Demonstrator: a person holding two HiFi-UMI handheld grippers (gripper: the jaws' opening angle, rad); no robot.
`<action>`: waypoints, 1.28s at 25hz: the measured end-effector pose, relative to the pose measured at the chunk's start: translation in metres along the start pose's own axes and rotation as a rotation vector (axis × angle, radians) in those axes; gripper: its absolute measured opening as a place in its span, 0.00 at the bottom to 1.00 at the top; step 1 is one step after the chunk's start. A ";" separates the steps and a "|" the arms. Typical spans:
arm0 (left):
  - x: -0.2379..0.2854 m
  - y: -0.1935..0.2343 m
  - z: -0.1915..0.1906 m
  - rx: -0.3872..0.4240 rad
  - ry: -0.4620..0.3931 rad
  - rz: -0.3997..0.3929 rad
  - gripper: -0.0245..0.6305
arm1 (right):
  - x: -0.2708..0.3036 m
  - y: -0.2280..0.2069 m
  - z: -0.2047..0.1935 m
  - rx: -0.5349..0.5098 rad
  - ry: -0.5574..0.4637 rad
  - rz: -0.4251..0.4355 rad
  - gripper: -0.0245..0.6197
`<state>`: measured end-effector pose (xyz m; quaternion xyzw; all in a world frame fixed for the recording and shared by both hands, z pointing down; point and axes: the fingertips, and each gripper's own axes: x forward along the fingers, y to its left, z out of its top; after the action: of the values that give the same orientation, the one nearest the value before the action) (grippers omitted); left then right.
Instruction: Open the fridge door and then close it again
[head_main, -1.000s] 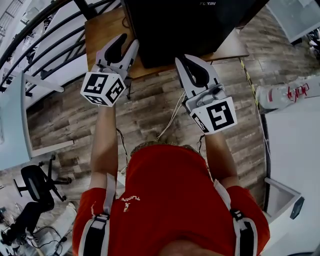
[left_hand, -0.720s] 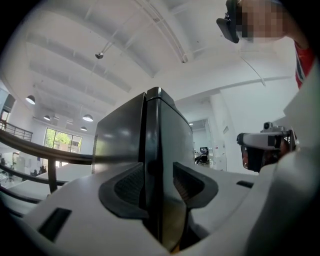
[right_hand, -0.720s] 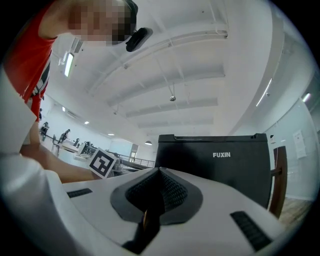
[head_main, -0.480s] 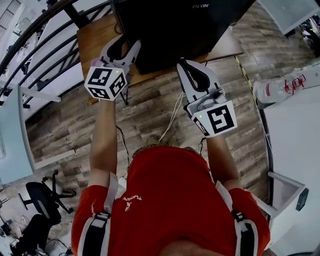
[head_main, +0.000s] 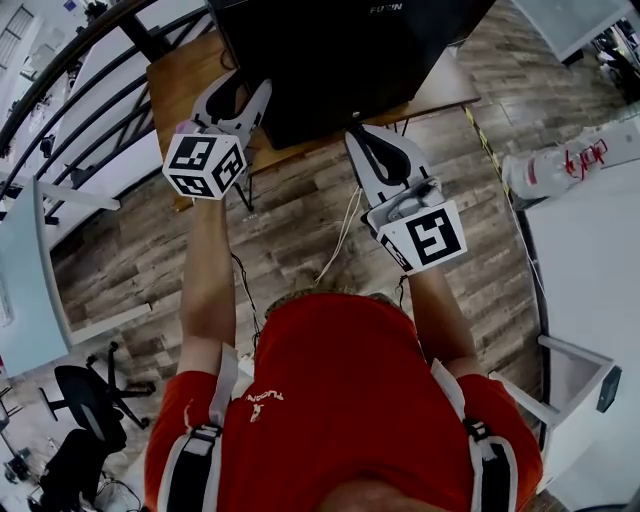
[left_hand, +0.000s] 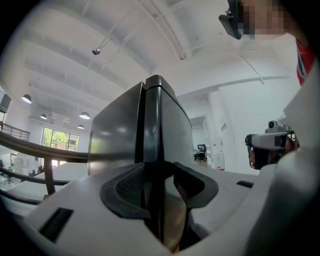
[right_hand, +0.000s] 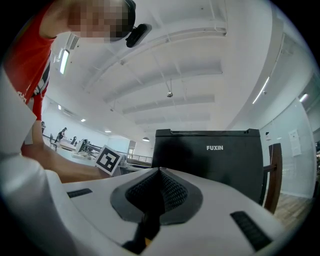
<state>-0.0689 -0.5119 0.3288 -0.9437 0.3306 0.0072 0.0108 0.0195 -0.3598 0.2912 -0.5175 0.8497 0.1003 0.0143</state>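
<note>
A black fridge (head_main: 340, 60) marked FUXIN stands on a wooden table (head_main: 185, 70), its door shut against the body. My left gripper (head_main: 250, 86) is at the fridge's front left corner and stands open. In the left gripper view the door's vertical edge (left_hand: 150, 125) runs between the gripper's (left_hand: 159, 180) pads, which do not press on it. My right gripper (head_main: 352, 133) is shut on nothing, its tips close in front of the door. The right gripper view has the gripper (right_hand: 159, 172) facing the fridge front (right_hand: 210, 160), with the left gripper's marker cube (right_hand: 109, 159) to the left.
A black railing (head_main: 90, 60) curves past the table on the left. A white cable (head_main: 345, 230) trails over the wood floor below the table. A white bottle with red marks (head_main: 560, 170) lies on a white surface at right. An office chair (head_main: 85, 400) stands at lower left.
My left gripper has moved in toward the fridge's left corner and its jaws have spread wider. The right gripper has stayed shut and nearly still.
</note>
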 end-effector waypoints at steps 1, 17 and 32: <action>-0.001 0.000 0.000 0.001 0.003 0.007 0.31 | 0.000 0.002 0.001 0.000 -0.002 0.003 0.08; -0.037 -0.072 0.008 0.020 -0.048 0.005 0.27 | -0.032 -0.002 0.008 0.006 -0.013 0.006 0.08; -0.066 -0.183 0.010 0.014 -0.058 -0.021 0.23 | -0.096 0.008 0.009 0.076 -0.027 0.095 0.08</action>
<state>-0.0059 -0.3276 0.3226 -0.9465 0.3201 0.0322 0.0268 0.0563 -0.2704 0.2963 -0.4742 0.8762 0.0754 0.0406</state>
